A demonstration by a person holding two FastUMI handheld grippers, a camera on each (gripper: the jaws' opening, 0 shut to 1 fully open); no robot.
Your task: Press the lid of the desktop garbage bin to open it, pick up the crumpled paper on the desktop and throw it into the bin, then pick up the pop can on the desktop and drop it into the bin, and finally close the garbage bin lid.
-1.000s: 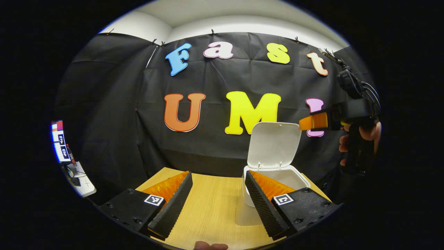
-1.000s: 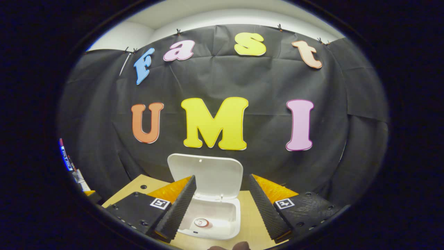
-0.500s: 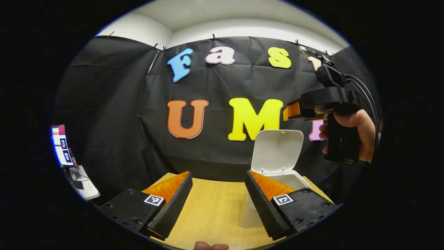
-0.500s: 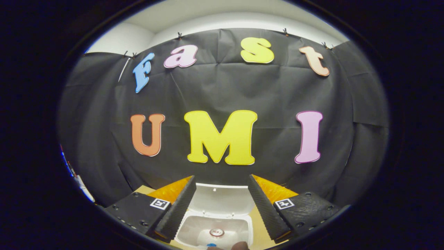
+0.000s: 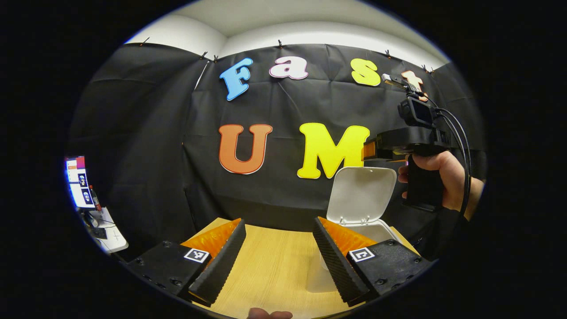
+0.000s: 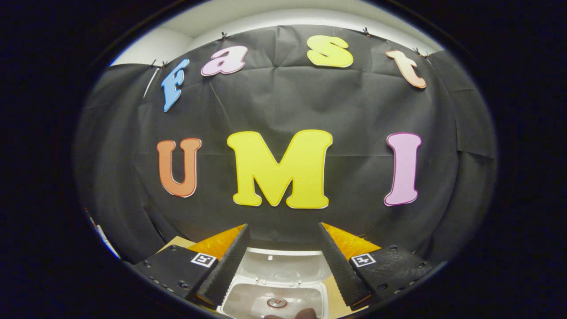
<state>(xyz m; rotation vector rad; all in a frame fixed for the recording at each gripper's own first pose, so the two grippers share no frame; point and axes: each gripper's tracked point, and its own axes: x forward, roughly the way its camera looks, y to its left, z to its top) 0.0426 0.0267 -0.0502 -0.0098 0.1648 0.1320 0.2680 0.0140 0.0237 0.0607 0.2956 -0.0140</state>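
The white garbage bin [image 5: 382,231] stands on the wooden desktop [image 5: 266,266] with its lid [image 5: 361,195] raised upright. My left gripper [image 5: 277,261] is open low over the desk, left of the bin, nothing between its fingers. A hand holds my right gripper [image 5: 369,149] just above the top edge of the lid. In the right gripper view, my right gripper [image 6: 281,261] is open and looks down over the lid [image 6: 288,268] into the bin [image 6: 321,294]. The pop can [image 6: 277,302] lies inside, its round top showing.
A monitor [image 5: 77,181] and a small white side table [image 5: 106,230] stand off to the far left, beyond the desk edge. The black cloth wall hangs close behind the bin. A fingertip [image 5: 268,314] shows at the bottom edge.
The right gripper has moved left and higher, from beside the lid to just above its top edge; in its own view the bin has slid down. The left gripper has hardly moved.
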